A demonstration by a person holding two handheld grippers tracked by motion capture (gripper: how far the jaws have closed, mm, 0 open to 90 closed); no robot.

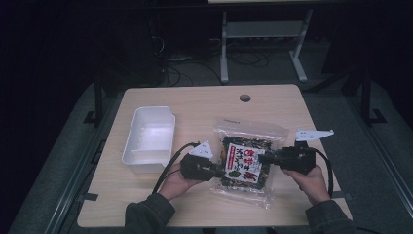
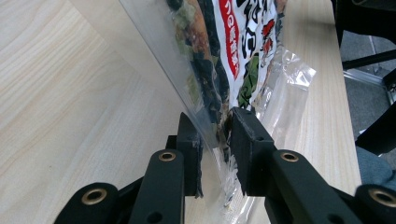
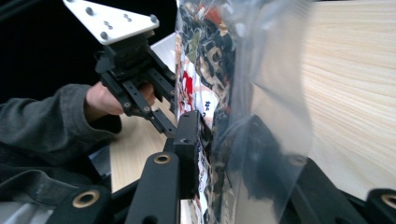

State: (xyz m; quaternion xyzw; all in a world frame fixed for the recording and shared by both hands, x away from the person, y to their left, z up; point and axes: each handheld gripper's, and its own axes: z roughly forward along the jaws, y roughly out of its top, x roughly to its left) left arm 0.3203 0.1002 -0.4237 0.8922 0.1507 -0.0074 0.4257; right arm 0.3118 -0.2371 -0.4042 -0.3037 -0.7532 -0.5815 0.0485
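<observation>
A clear bag of dark green snack with a red and white label (image 1: 246,161) lies on the wooden table (image 1: 195,102), near its front edge. My left gripper (image 1: 223,171) grips the bag's left edge; in the left gripper view its pads (image 2: 247,140) pinch the plastic of the bag (image 2: 233,46). My right gripper (image 1: 261,158) comes in from the bag's right side. In the right gripper view its jaws (image 3: 224,135) sit on either side of the bag (image 3: 210,46), closed against it, and the far jaw shows through the plastic. The left gripper (image 3: 170,107) also appears beyond the bag.
A white rectangular bin (image 1: 155,109) stands on the left part of the table, just beyond my left hand. A round cable hole (image 1: 245,98) is near the far edge. Table legs and cables lie on the dark floor behind.
</observation>
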